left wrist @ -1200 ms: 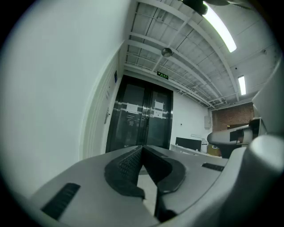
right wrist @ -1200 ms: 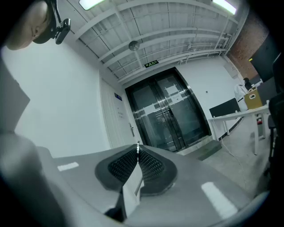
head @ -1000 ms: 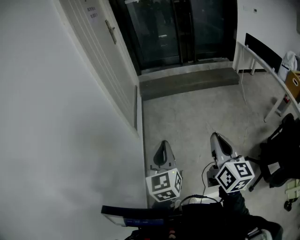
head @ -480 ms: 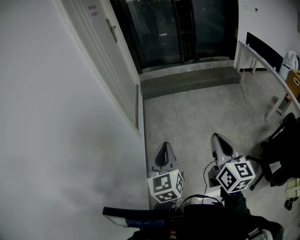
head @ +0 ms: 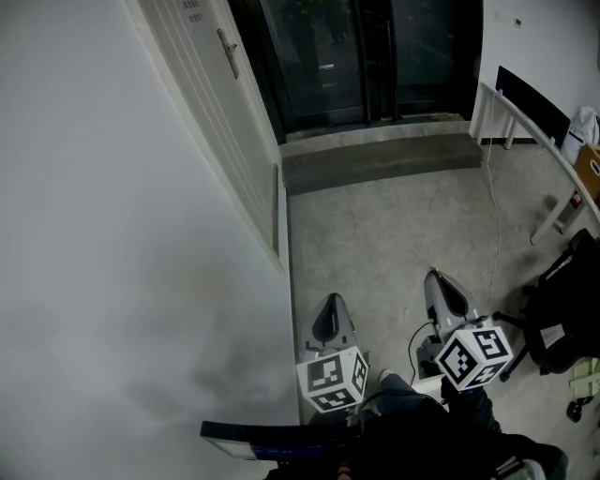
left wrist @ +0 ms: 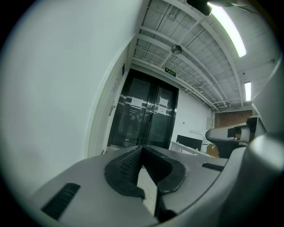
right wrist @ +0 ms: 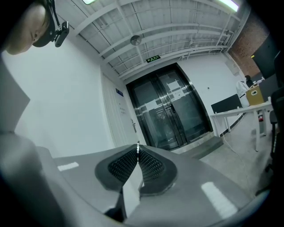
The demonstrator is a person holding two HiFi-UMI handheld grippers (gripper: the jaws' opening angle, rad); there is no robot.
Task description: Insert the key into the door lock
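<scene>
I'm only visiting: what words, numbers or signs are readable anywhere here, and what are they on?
Nothing reads clearly.
Notice on the white door: print too small.
Green sign above the glass doors: blurred, unreadable.
Sheets on those doors: too small.
Marker cubes: black-and-white patterns only, no letters.
</scene>
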